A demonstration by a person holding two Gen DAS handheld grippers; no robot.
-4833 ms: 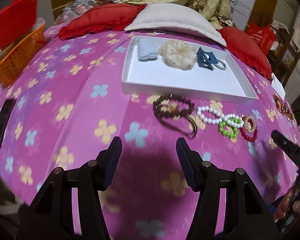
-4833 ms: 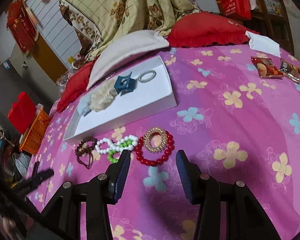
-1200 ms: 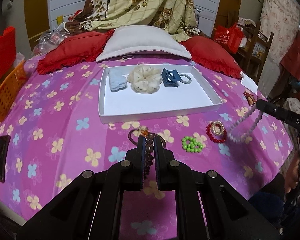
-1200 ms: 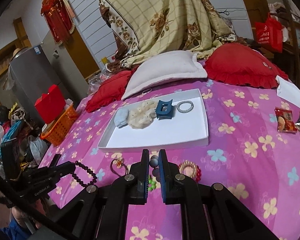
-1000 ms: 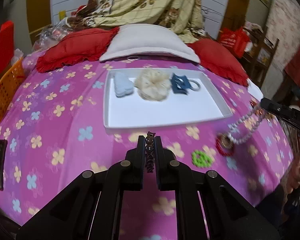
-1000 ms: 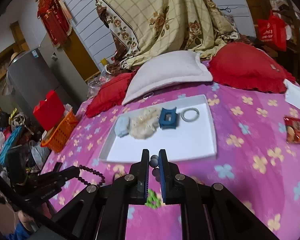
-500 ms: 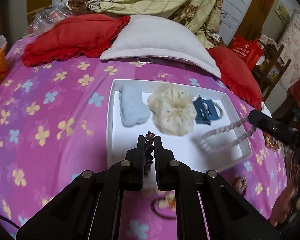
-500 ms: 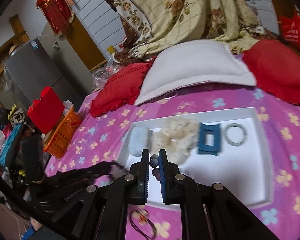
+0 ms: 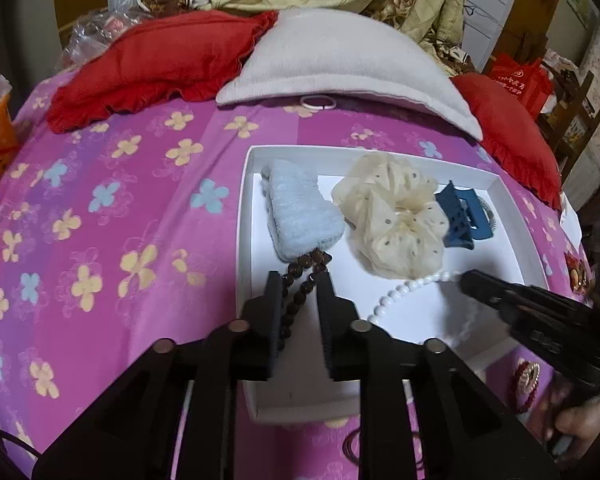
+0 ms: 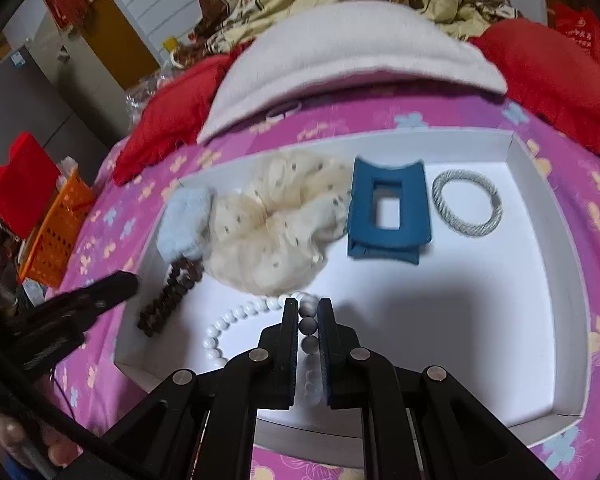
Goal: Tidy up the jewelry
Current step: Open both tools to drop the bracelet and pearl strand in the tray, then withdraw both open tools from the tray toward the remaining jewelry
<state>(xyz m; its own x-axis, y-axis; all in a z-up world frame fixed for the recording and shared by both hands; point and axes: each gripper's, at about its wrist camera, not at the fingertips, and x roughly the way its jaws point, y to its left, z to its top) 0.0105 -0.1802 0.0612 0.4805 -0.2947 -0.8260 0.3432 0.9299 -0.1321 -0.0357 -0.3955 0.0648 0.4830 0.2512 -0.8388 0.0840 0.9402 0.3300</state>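
A white tray [image 9: 256,392] lies on the pink flowered bedspread. It also shows in the right wrist view [image 10: 540,216]. My left gripper [image 9: 299,280] is open over the tray's left part, and the brown bead bracelet [image 9: 300,284] lies between its fingers on the tray floor, seen also in the right wrist view [image 10: 168,296]. My right gripper [image 10: 308,312] is shut on the white pearl bracelet [image 10: 236,316], which trails onto the tray floor [image 9: 404,290].
In the tray lie a light blue fluffy clip [image 9: 300,212], a cream scrunchie [image 9: 396,224], a dark blue claw clip [image 10: 388,212] and a grey hair tie [image 10: 466,202]. A red bead bracelet [image 9: 526,380] lies on the bedspread. Pillows line the far edge; an orange basket [image 10: 54,236] stands left.
Both grippers have come down over the tray. My left gripper has opened and let the brown bracelet down onto the tray. The pearl bracelet now rests partly on the tray floor.
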